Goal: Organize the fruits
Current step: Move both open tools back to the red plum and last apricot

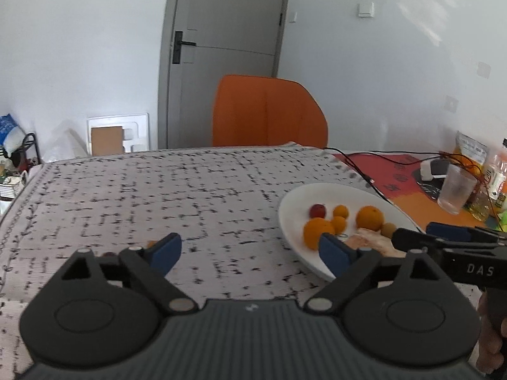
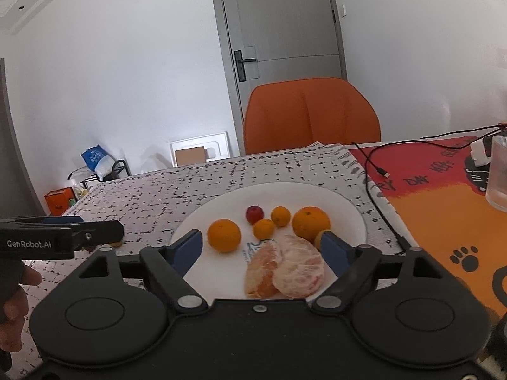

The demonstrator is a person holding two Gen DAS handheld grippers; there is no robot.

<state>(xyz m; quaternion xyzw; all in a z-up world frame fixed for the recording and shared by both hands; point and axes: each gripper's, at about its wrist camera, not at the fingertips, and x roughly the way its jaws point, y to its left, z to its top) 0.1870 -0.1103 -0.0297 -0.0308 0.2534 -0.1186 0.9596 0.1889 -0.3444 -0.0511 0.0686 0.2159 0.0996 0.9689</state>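
A white plate point(image 2: 348, 209) on the patterned cloth holds two oranges point(image 2: 224, 235) point(image 2: 311, 221), two small kumquats point(image 2: 264, 229), a red fruit point(image 2: 254, 214), a small brown fruit point(image 2: 317, 237) and two peeled citrus halves point(image 2: 299, 270). My right gripper point(image 2: 261, 250) is open and empty, just above the plate's near side. My left gripper point(image 1: 250, 251) is open and empty over the cloth, left of the plate point(image 1: 291, 221). A small orange fruit point(image 1: 152, 243) and a dark one point(image 1: 107, 254) lie half hidden behind its left finger.
An orange chair point(image 2: 312, 112) stands behind the table. To the right lie a red and orange mat point(image 2: 437, 196), a black cable point(image 2: 377, 190), a clear glass point(image 2: 499, 174), and bottles and a bag point(image 1: 475, 158). A door and floor clutter are beyond.
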